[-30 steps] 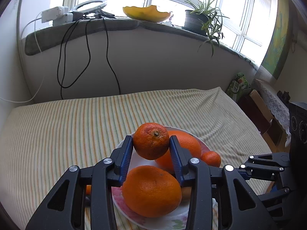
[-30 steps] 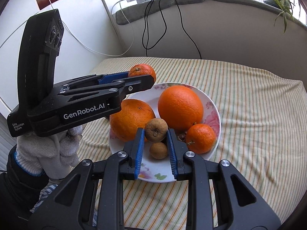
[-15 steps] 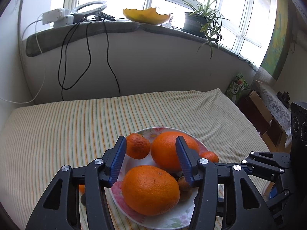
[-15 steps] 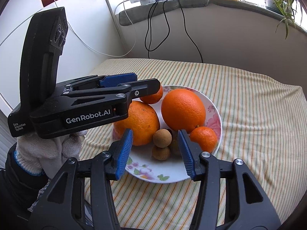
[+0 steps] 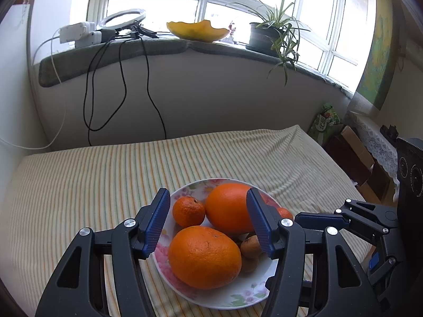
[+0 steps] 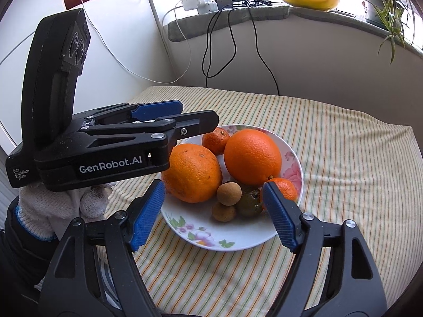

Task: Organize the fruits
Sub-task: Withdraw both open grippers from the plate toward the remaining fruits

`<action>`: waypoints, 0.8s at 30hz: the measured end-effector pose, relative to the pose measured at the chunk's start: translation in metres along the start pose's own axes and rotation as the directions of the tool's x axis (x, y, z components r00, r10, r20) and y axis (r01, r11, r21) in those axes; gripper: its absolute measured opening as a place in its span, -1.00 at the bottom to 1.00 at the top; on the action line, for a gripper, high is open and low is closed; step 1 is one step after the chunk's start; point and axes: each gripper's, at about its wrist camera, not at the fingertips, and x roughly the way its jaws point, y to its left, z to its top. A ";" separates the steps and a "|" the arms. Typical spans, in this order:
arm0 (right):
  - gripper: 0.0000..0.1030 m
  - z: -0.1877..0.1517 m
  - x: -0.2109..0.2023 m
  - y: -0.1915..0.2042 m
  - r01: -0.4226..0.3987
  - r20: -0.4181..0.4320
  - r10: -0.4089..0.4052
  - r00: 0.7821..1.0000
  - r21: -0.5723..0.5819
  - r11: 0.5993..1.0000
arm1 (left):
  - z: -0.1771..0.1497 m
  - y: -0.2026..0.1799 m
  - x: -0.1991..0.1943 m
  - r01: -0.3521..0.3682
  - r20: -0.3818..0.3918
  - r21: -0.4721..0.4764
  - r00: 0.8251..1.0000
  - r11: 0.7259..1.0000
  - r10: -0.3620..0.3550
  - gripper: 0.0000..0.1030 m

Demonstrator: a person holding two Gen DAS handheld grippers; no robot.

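A flowered white plate point(image 6: 230, 243) on the striped cloth holds two big oranges point(image 6: 191, 175) point(image 6: 252, 157), two mandarins point(image 6: 215, 140) point(image 6: 284, 189), two brown longans point(image 6: 229, 193) and a dark small fruit point(image 6: 249, 202). My right gripper point(image 6: 213, 186) hovers over the plate's near rim, its jaws opening, with nothing pressed between them. My left gripper point(image 5: 208, 195) hangs over the plate point(image 5: 238, 297) from the other side, jaws also opening. The near orange point(image 5: 205, 256) and a mandarin point(image 5: 188, 211) lie free below it. The left gripper point(image 6: 197, 115) shows in the right wrist view.
A gloved hand point(image 6: 53, 206) holds the left gripper. Striped cloth point(image 5: 79, 185) covers the table up to a white wall. Cables point(image 5: 121, 79) hang from the windowsill, which carries a potted plant point(image 5: 275, 37) and a yellow bowl point(image 5: 197, 30). Boxes point(image 5: 354, 155) stand past the right edge.
The left gripper let go of the small mandarin, which now lies on the plate. The right gripper released a brown longan onto the plate. Both jaws have spread wider.
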 end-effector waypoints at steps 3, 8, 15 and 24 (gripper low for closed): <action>0.54 0.000 -0.001 0.001 0.003 -0.001 -0.003 1.000 -0.003 1.000 | 0.000 -0.002 -0.004 -0.005 0.010 0.002 1.000 1.000 0.005 0.15; 0.54 0.001 -0.003 0.004 0.011 0.001 -0.011 1.000 -0.008 1.000 | -0.001 -0.001 -0.012 -0.016 0.022 0.007 1.000 1.000 0.016 0.16; 0.54 0.003 -0.003 0.009 0.017 0.000 -0.017 1.000 -0.025 1.000 | -0.003 0.003 -0.022 -0.029 0.039 0.004 0.999 1.000 0.029 0.16; 0.54 0.007 -0.002 0.018 0.013 0.004 -0.013 1.000 -0.050 0.999 | -0.006 0.010 -0.034 -0.043 0.055 -0.003 0.998 0.999 0.044 0.16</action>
